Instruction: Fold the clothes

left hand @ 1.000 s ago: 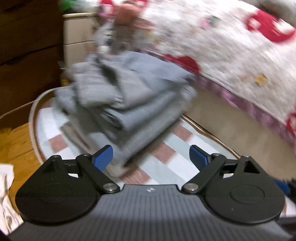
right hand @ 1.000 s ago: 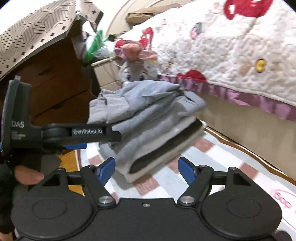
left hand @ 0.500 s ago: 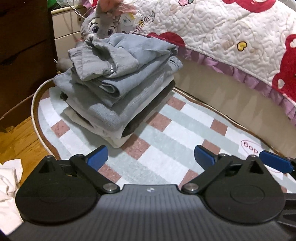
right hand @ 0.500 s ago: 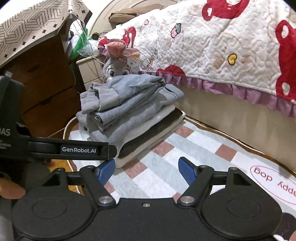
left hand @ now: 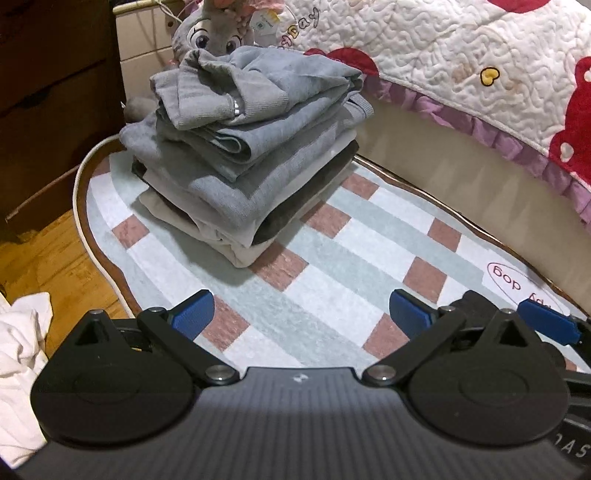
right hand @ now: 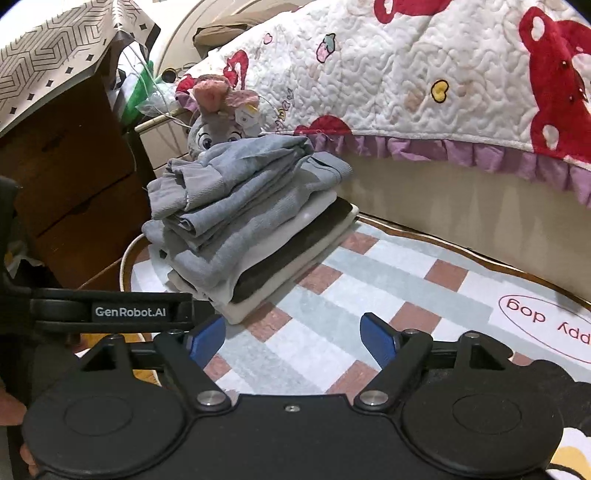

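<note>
A stack of folded clothes (left hand: 240, 147) (right hand: 240, 221), grey pieces over a dark one and a cream one, sits on the far left part of a checked rug (left hand: 332, 266) (right hand: 369, 277). My left gripper (left hand: 301, 314) hovers over the rug in front of the stack, open wide and empty. My right gripper (right hand: 292, 339) hangs beside it on the right, its jaws opening with nothing between them. One blue fingertip (left hand: 546, 321) of the right gripper shows at the lower right of the left wrist view. The left gripper's black body (right hand: 110, 312) crosses the right wrist view.
A grey plush toy (left hand: 210, 33) (right hand: 218, 125) sits behind the stack. A bed with a quilted cover (left hand: 461, 55) (right hand: 443, 74) runs along the right. A dark wooden dresser (left hand: 48, 92) (right hand: 62, 166) stands on the left. A white cloth (left hand: 18, 350) lies on the wooden floor.
Both grippers have drawn back from the stack, which now looks farther off. The left jaws stand wider than a second ago, and the right jaws have widened a little.
</note>
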Demonstrator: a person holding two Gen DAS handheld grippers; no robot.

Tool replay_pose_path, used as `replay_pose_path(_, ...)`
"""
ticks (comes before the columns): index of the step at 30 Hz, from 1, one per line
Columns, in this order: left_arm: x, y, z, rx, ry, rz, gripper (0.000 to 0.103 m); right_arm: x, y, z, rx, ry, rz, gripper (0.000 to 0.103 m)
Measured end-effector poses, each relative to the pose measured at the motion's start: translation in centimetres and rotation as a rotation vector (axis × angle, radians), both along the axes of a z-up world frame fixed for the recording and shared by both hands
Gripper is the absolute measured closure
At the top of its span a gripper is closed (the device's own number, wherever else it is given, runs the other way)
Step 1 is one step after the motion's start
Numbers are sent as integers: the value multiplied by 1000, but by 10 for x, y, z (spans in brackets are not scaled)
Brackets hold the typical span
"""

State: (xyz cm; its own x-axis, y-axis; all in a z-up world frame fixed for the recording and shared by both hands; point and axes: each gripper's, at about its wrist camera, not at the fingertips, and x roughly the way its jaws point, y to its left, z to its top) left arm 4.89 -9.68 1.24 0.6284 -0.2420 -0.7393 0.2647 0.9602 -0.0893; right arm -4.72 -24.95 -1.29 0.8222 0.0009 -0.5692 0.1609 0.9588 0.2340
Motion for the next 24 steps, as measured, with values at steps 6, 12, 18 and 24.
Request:
replay_pose_path(6, 1, -2, -4, 12, 7, -7, 0, 0, 4, -1, -30, 14, -8, 19)
replay_pose_path(12, 1, -3, -7, 8, 19, -8, 0, 3, 5, -7, -29, 38, -17, 19)
replay_pose_path(18, 3, -6, -8, 35, 17, 3, 0, 3, 5, -9, -34, 46, -11, 18)
replay_pose_path(24, 9, -2, -12, 42, 32, 16, 0, 0, 3, -9, -52, 61, -19, 18)
